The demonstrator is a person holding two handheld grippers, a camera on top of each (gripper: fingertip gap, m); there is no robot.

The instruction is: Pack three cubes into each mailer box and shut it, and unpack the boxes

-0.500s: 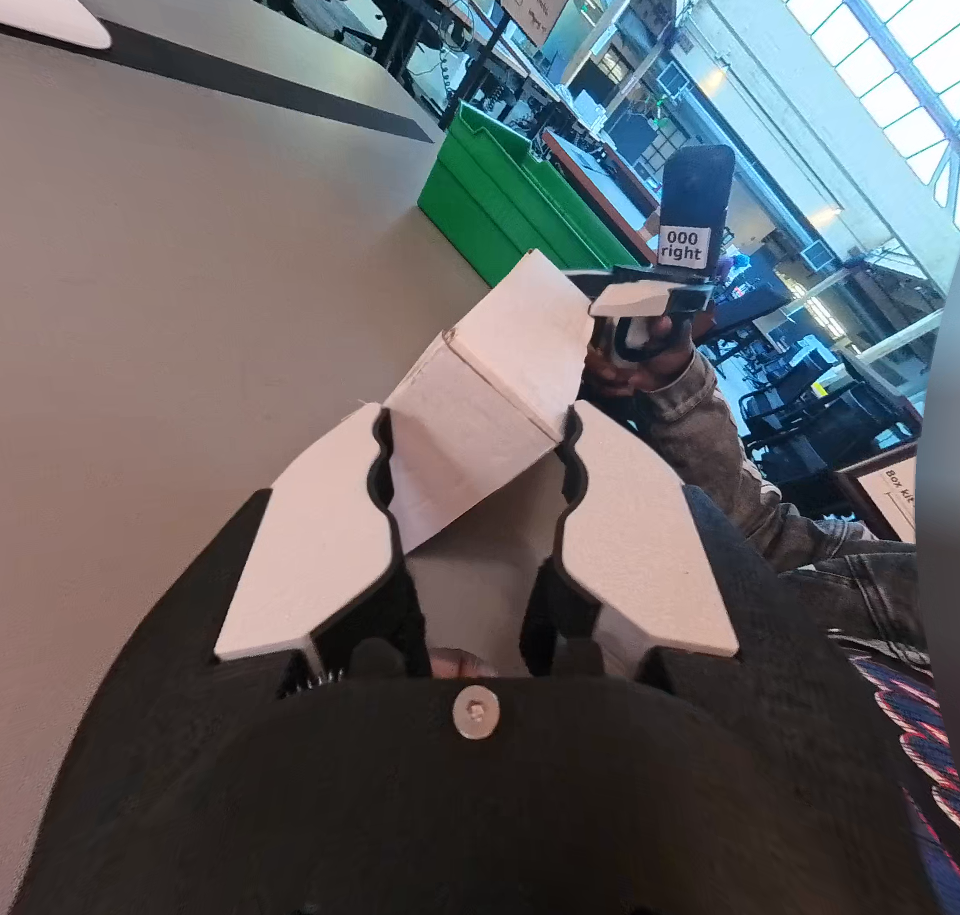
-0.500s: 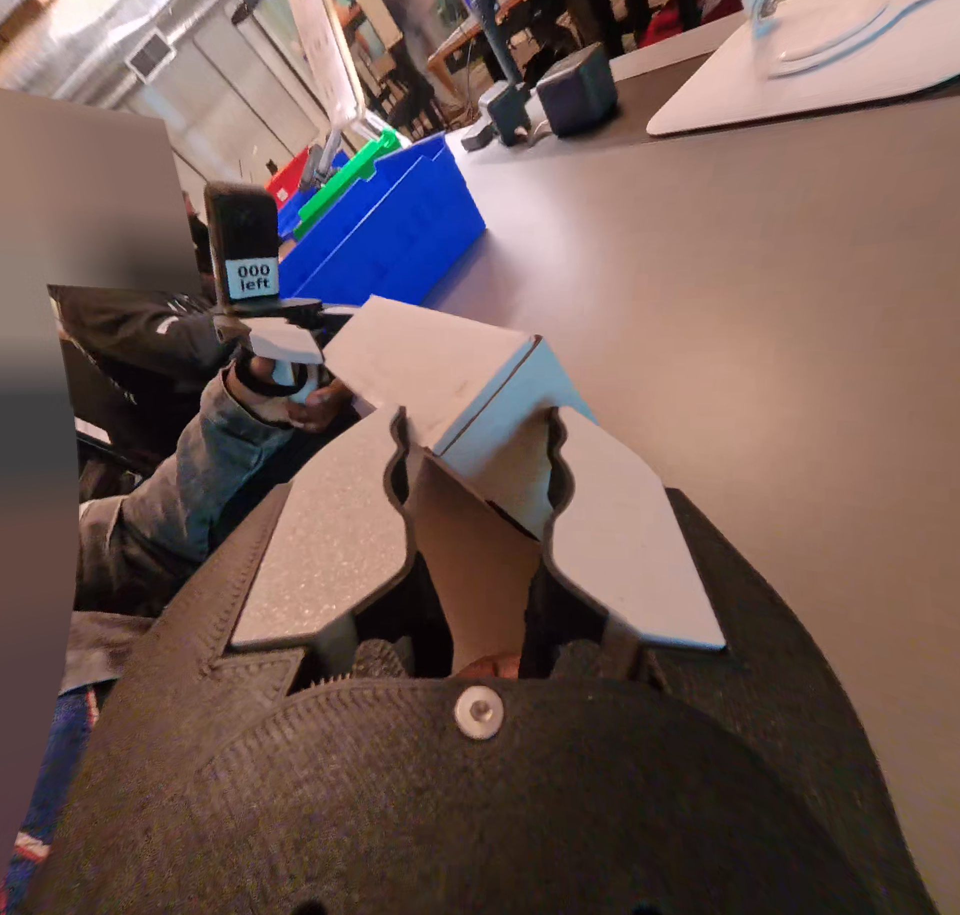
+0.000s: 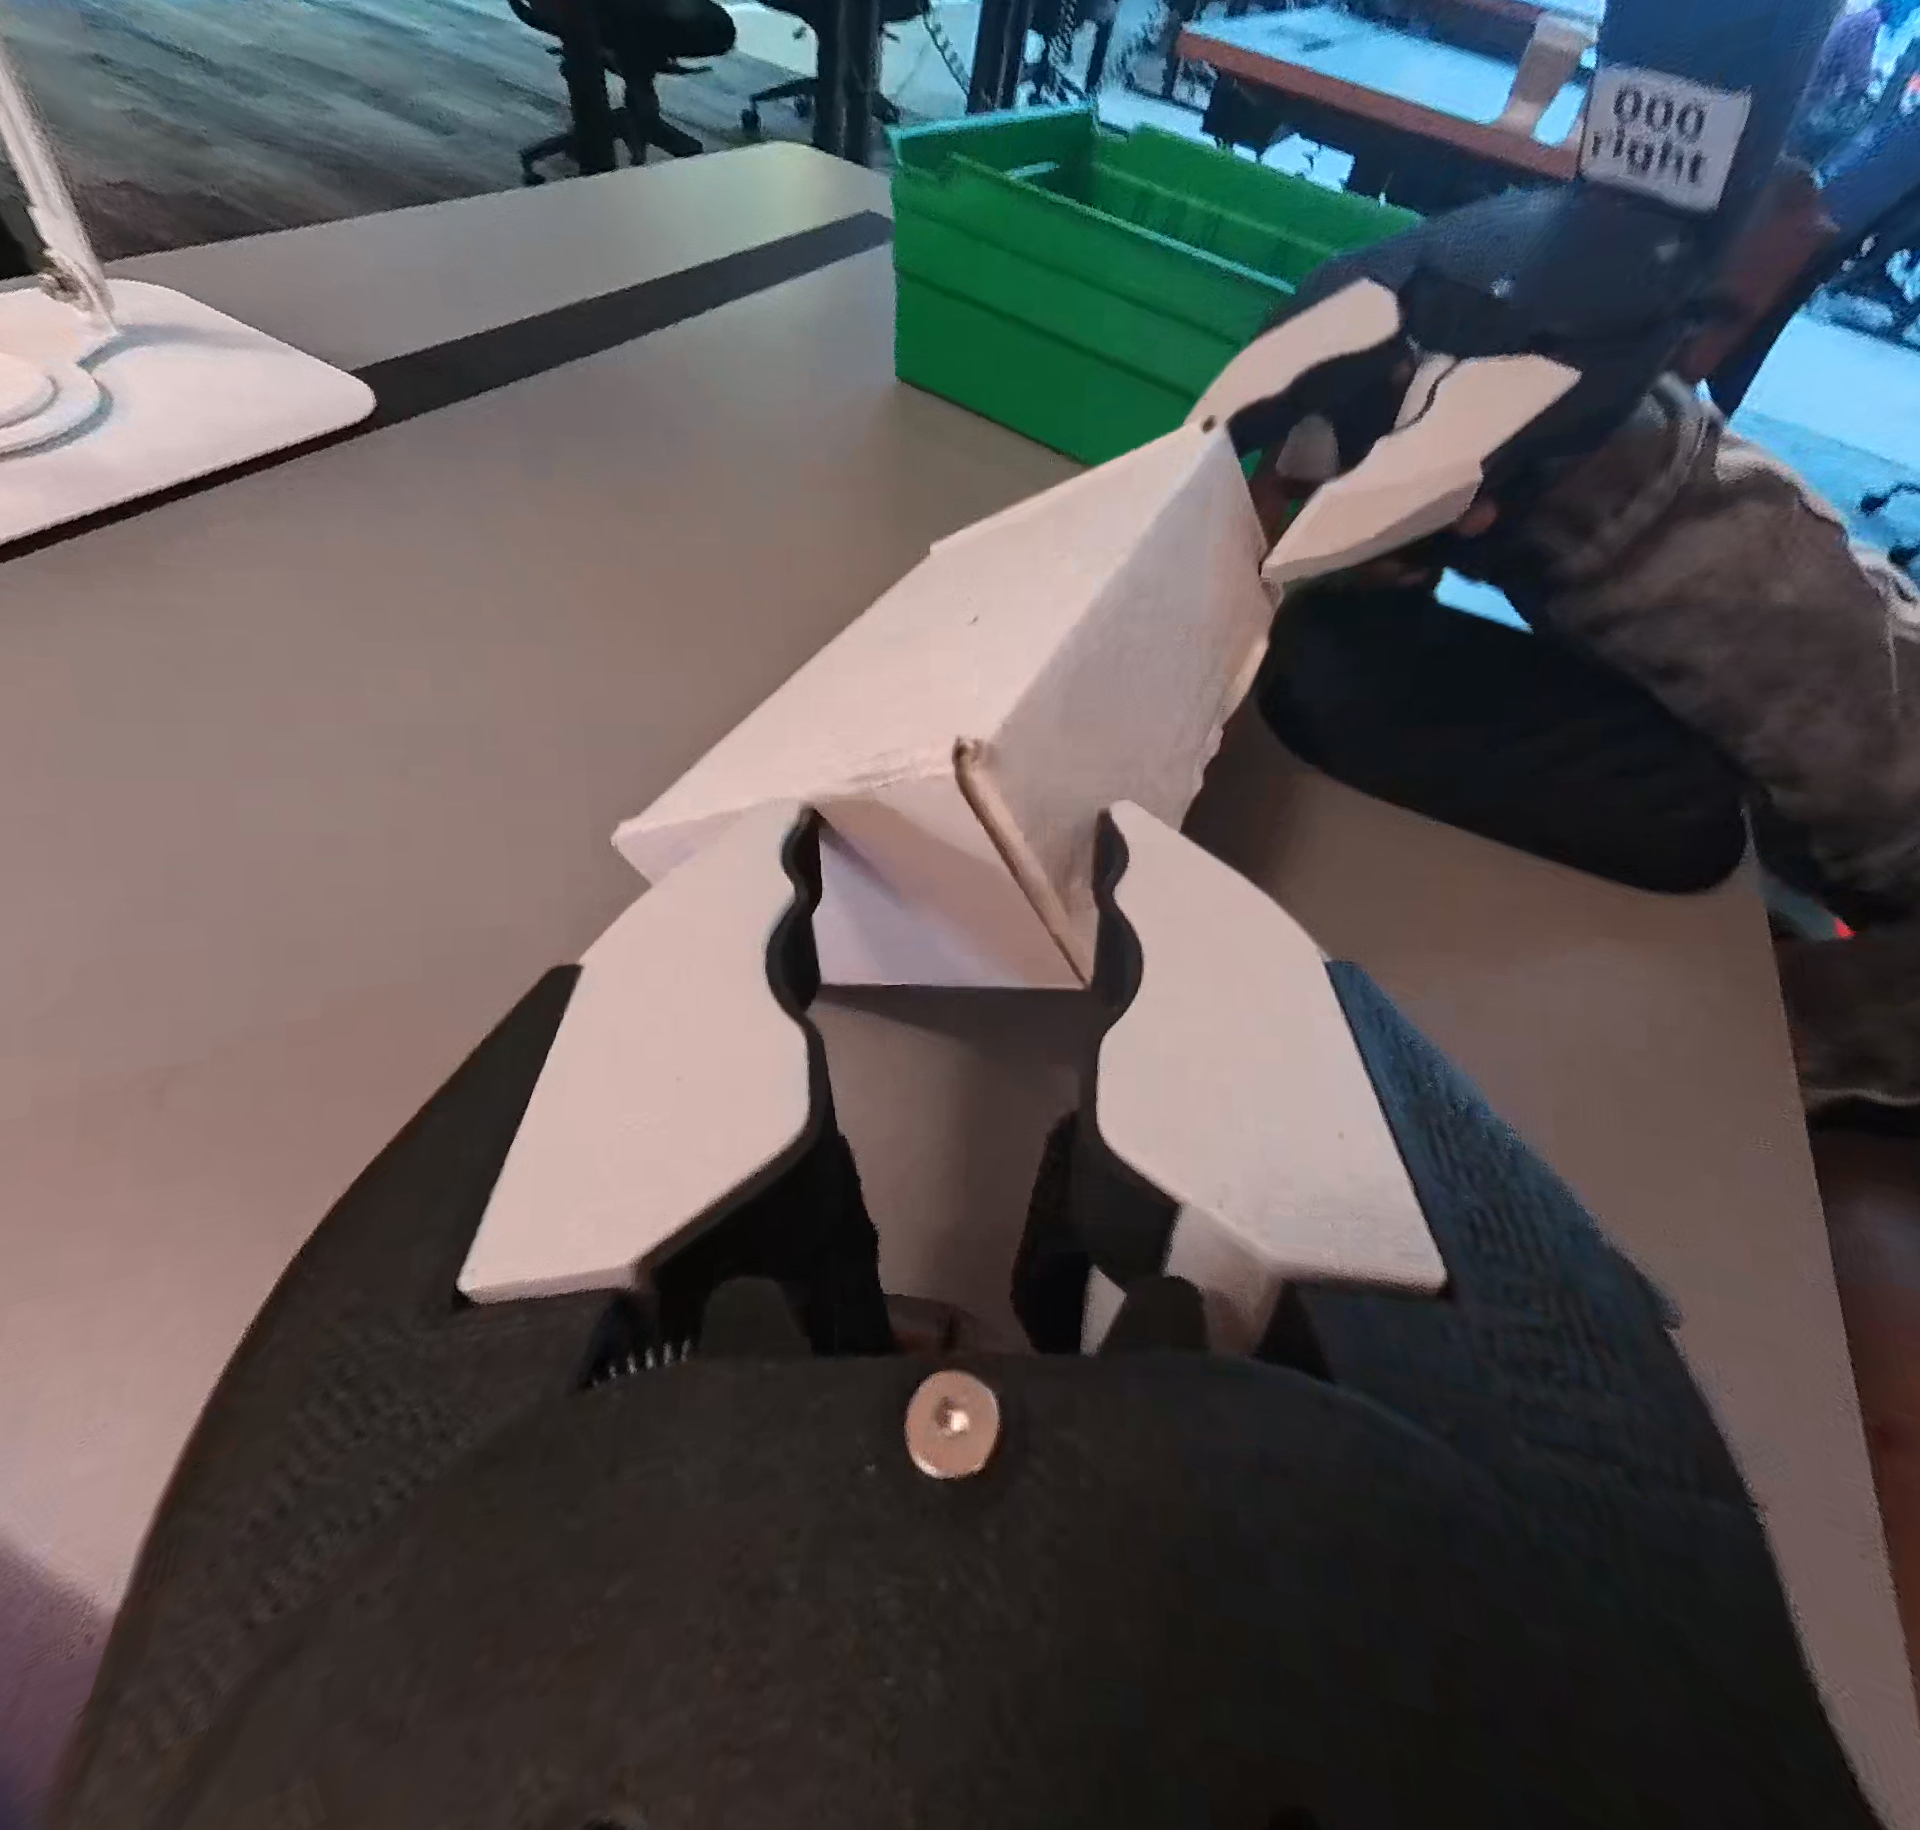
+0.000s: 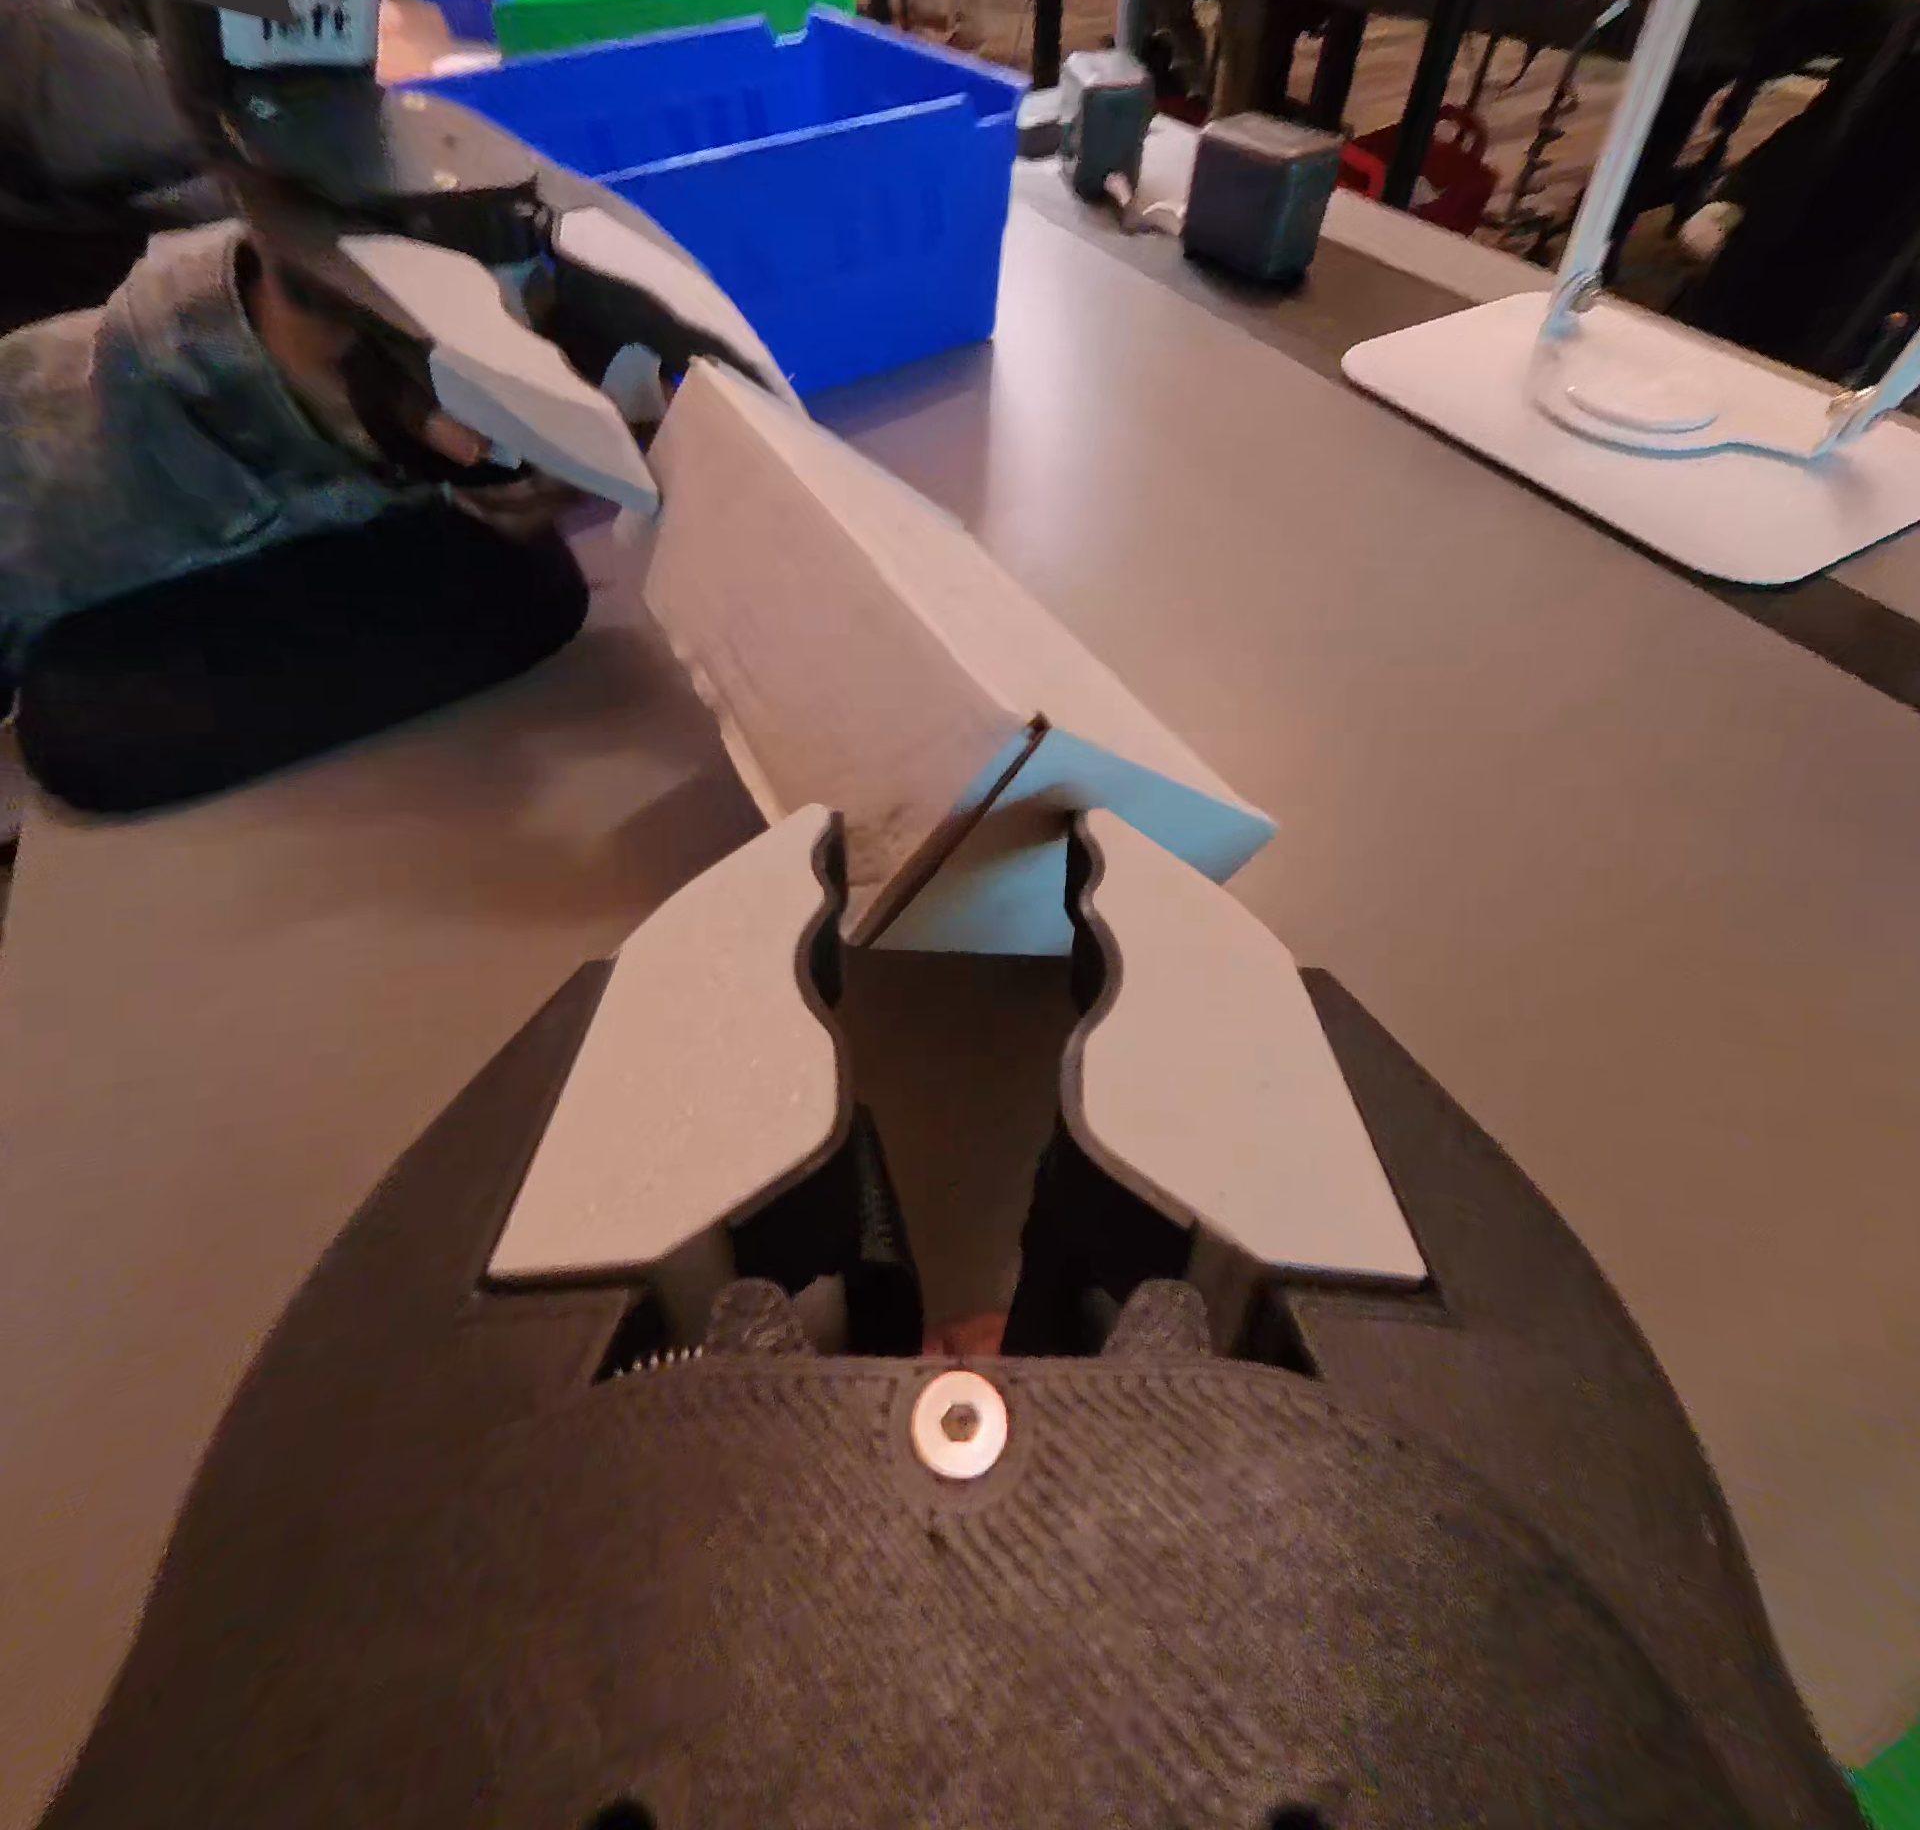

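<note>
A white closed mailer box (image 3: 1039, 658) is held tilted over the grey table (image 3: 364, 741), one end in each gripper. My left gripper (image 3: 956, 845) is shut on the near end in the left wrist view. My right gripper (image 3: 1283, 492) grips the far end there. In the right wrist view the box (image 4: 831, 617) runs away from my right gripper (image 4: 956, 835), which is shut on its near end, towards the left gripper (image 4: 655, 440) at the far end. No cubes show. I cannot tell whether the box touches the table.
A green bin (image 3: 1039, 326) stands on the table behind the box in the left view. A blue bin (image 4: 831, 222) stands at the back left in the right view. A white monitor stand base (image 4: 1662, 461) and small dark devices (image 4: 1257, 191) are at the back. A person's sleeve (image 3: 1662, 637) is at the table edge.
Both grippers have rolled from a steep tilt to nearly level, turning the box with them and bringing it lower over the table. Both stay shut on the box.
</note>
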